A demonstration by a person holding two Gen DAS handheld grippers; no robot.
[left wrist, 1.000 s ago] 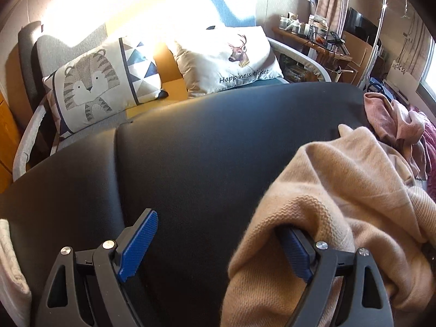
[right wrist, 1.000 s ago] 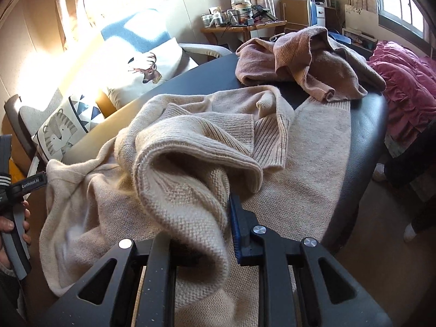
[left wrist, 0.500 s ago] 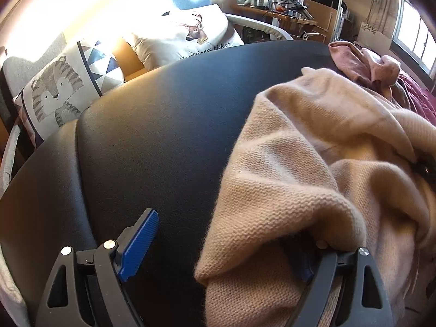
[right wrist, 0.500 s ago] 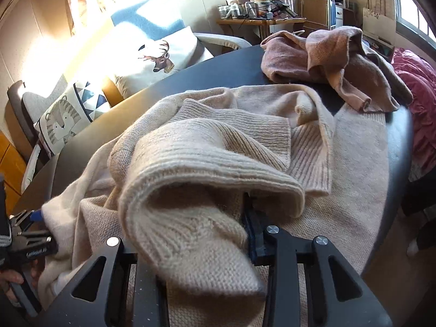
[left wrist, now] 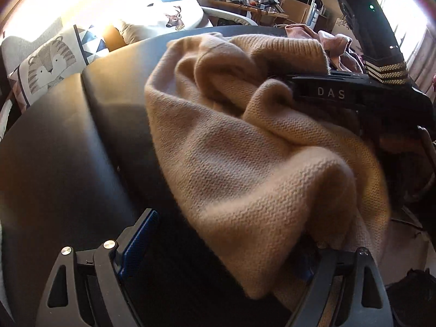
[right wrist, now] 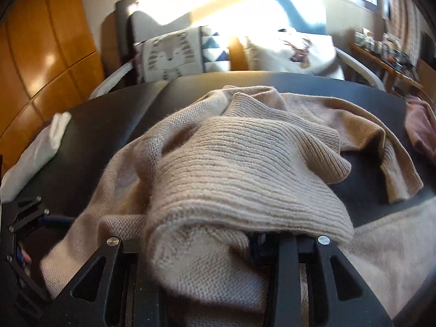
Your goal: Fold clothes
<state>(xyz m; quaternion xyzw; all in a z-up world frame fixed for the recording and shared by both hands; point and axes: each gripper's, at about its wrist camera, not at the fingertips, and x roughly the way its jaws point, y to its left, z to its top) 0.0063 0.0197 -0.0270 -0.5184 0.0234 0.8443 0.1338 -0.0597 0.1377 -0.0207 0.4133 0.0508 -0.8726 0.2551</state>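
Sweater (left wrist: 245, 150) dragged leftward; right tool (right wrist: 207, 245) loosened.

A beige knit sweater (left wrist: 245, 147) lies bunched in thick folds (ribbed hem (right wrist: 245, 179) uppermost) on the black padded table (left wrist: 68, 150), heaped toward its right edge.

Both wrist views close, angled down; share beige sweater (left wrist: 245, 141), black table (right wrist: 114, 114).

Black left gripper (left wrist: 218, 248), blue ribbed pads (left wrist: 139, 242), silver screws; black right gripper (right wrist: 207, 245).
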